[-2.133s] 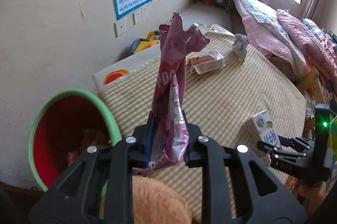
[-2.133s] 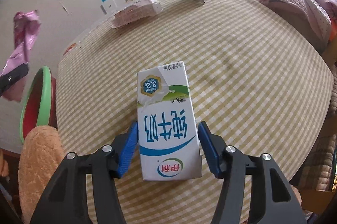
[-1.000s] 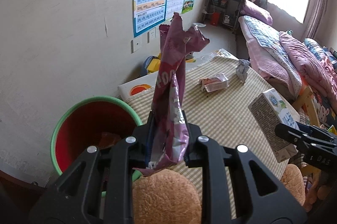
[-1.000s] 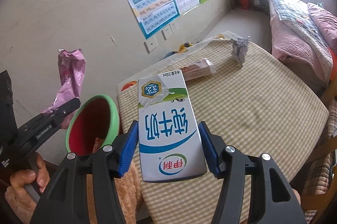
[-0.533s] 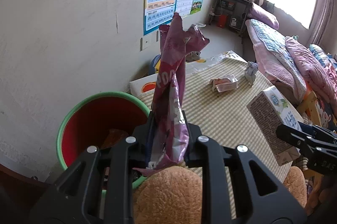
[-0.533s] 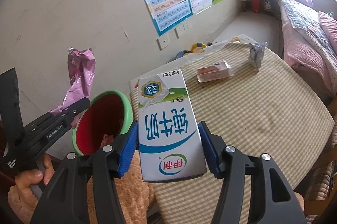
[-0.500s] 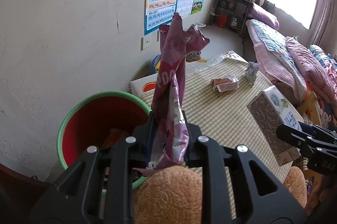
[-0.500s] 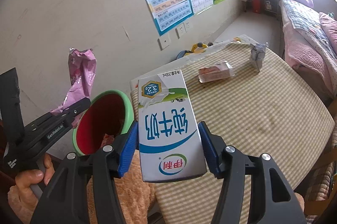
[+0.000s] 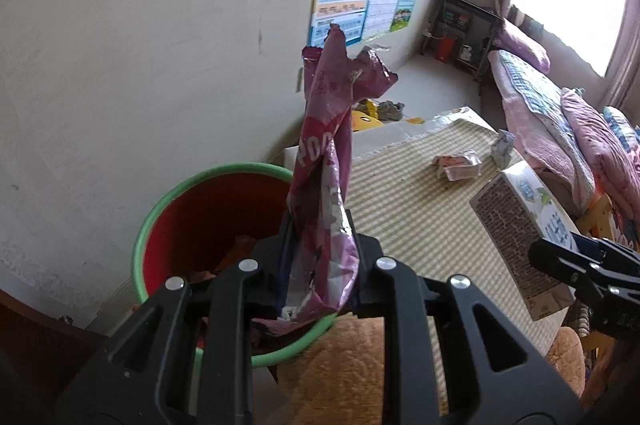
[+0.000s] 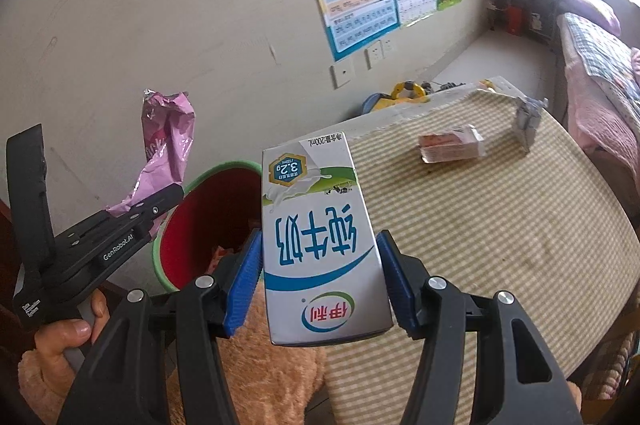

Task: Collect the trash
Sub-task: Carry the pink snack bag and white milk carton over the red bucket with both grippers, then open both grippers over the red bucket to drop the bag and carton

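My left gripper point(image 9: 320, 261) is shut on a crumpled pink snack wrapper point(image 9: 326, 161) and holds it upright over the near rim of a red bin with a green rim point(image 9: 180, 201). The wrapper also shows in the right wrist view point(image 10: 168, 149). My right gripper point(image 10: 320, 265) is shut on a white milk carton point(image 10: 316, 233), held in the air beside the bin point(image 10: 200, 209) at the table's edge. The carton also shows in the left wrist view point(image 9: 516, 221).
A checked tablecloth covers the table point(image 10: 500, 233). On it lie a flat pink packet point(image 10: 450, 147) and a crumpled grey paper point(image 10: 528, 119). The bin holds some trash. A wall with posters stands behind, a bed to the right, a plush toy point(image 9: 352, 373) below the grippers.
Both grippers have risen and pulled back from the table toward the bin, each still holding its item. The bin now sits closer under the left gripper.
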